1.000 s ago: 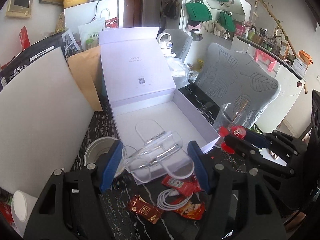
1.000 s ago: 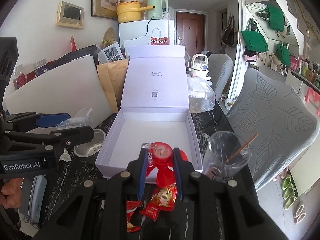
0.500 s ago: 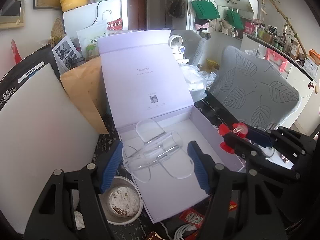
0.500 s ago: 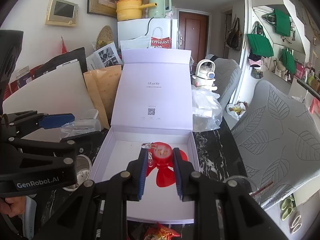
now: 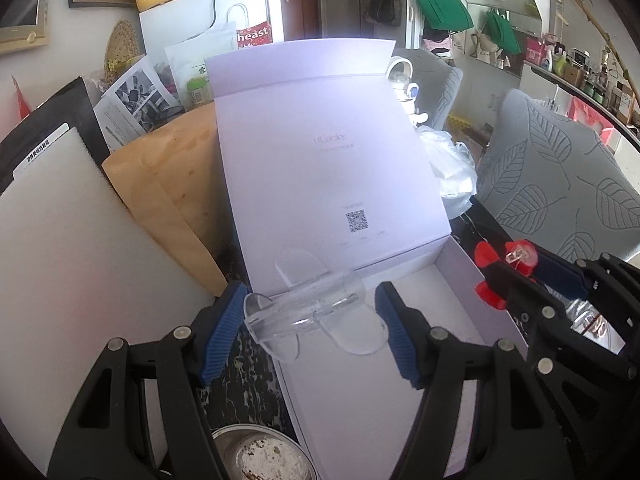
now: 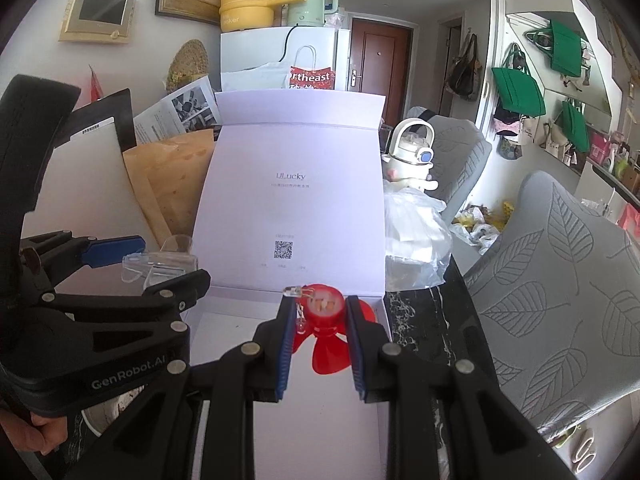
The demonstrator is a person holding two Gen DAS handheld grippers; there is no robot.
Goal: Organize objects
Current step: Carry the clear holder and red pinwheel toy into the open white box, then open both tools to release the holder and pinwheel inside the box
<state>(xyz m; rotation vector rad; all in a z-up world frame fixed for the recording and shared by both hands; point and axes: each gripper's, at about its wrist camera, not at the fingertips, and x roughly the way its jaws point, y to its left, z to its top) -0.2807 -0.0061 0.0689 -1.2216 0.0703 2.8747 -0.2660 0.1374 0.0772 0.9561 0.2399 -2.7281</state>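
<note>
Hovering over the open white box [image 5: 404, 400]: left gripper [image 5: 312, 320] clamped on a clear plastic piece [image 5: 308, 308] above the near left wall; right gripper [image 6: 318, 328] pinched on a small red fan [image 6: 324, 332] over the far right interior. Steel bowl [image 5: 260, 456] near left, outside.

The left gripper [image 5: 310, 320] clamps a clear plastic piece [image 5: 308, 306] over the open white box [image 5: 452, 264].
</note>
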